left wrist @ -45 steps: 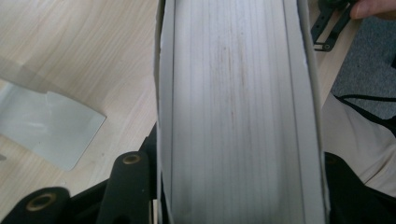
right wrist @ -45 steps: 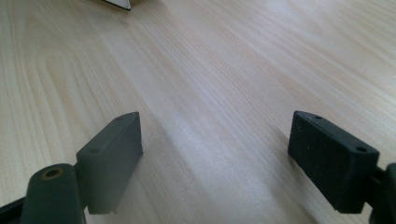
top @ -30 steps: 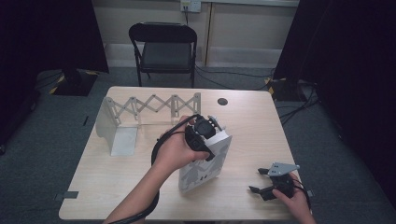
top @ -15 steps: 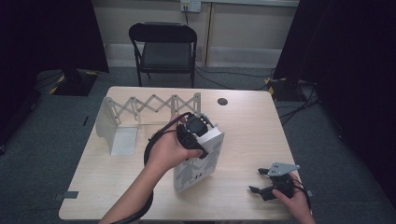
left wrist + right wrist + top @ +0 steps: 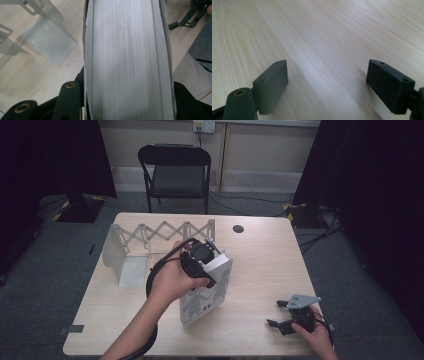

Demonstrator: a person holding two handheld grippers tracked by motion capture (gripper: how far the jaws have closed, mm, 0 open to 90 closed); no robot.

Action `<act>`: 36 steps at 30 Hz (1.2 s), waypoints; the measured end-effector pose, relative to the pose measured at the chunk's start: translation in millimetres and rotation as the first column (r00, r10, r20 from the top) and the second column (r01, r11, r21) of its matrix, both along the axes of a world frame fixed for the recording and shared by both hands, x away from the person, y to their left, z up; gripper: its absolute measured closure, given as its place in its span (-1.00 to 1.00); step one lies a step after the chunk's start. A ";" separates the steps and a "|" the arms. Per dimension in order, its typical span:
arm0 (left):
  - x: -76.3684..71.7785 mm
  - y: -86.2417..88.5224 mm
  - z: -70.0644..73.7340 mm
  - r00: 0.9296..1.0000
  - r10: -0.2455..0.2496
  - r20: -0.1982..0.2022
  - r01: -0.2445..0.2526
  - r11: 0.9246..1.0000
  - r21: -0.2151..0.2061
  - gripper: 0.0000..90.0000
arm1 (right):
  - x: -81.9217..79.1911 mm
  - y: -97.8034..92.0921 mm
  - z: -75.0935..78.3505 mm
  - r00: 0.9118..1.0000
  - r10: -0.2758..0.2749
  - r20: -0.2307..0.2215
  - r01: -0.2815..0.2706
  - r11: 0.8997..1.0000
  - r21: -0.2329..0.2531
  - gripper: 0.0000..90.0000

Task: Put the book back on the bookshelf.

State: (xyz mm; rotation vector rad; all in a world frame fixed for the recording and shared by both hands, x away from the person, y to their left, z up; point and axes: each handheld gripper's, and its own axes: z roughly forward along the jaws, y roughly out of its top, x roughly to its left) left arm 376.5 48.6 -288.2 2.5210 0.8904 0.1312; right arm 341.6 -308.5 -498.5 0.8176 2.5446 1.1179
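Book (image 5: 207,290) now farther left, upright in left tongs (image 5: 200,254).

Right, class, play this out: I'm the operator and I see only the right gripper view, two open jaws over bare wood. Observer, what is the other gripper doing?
Observer: The left gripper is shut on the top of a white book that stands on its lower edge on the table.
Operator: How far is my gripper from that book?
Observer: Well apart. The right gripper sits near the table's front right corner, and the book is mid-table to its left.
Operator: Is anything else on the table?
Observer: An extended folding metal rack stands along the far left side, behind the book, with its end plate beside it in the left gripper view.
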 end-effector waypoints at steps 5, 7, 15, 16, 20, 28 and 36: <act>1.2 5.3 -0.3 1.000 0.024 -0.002 -0.024 1.000 -0.014 0.18 | -0.4 0.1 -0.2 1.000 -0.006 0.000 0.006 1.000 0.002 -0.62; 2.3 7.2 -0.3 1.000 0.022 0.000 -0.022 1.000 -0.008 0.18 | -0.6 0.1 -0.2 1.000 -0.009 0.000 0.009 1.000 0.003 -0.62; 2.9 12.5 -0.9 0.999 0.052 -0.001 -0.052 0.999 -0.012 0.18 | -0.6 0.1 -0.2 1.000 -0.009 0.000 0.009 1.000 0.003 -0.62; 3.5 13.7 -0.3 0.999 0.046 0.004 -0.046 0.999 -0.004 0.18 | -0.6 0.1 -0.2 1.000 -0.009 0.000 0.009 1.000 0.003 -0.62; 3.1 16.4 0.4 0.998 0.057 0.008 -0.057 0.998 -0.001 0.18 | -0.6 0.1 -0.2 1.000 -0.009 0.001 0.009 1.000 0.003 -0.62; 3.1 23.5 2.4 0.998 0.070 0.002 -0.070 0.998 0.011 0.18 | -0.7 0.1 -0.2 1.000 -0.009 0.000 0.009 1.000 0.003 -0.62; 3.1 29.8 3.6 0.995 0.097 0.005 -0.097 0.995 0.009 0.18 | -0.7 0.1 -0.1 1.000 -0.010 0.000 0.010 1.000 0.003 -0.62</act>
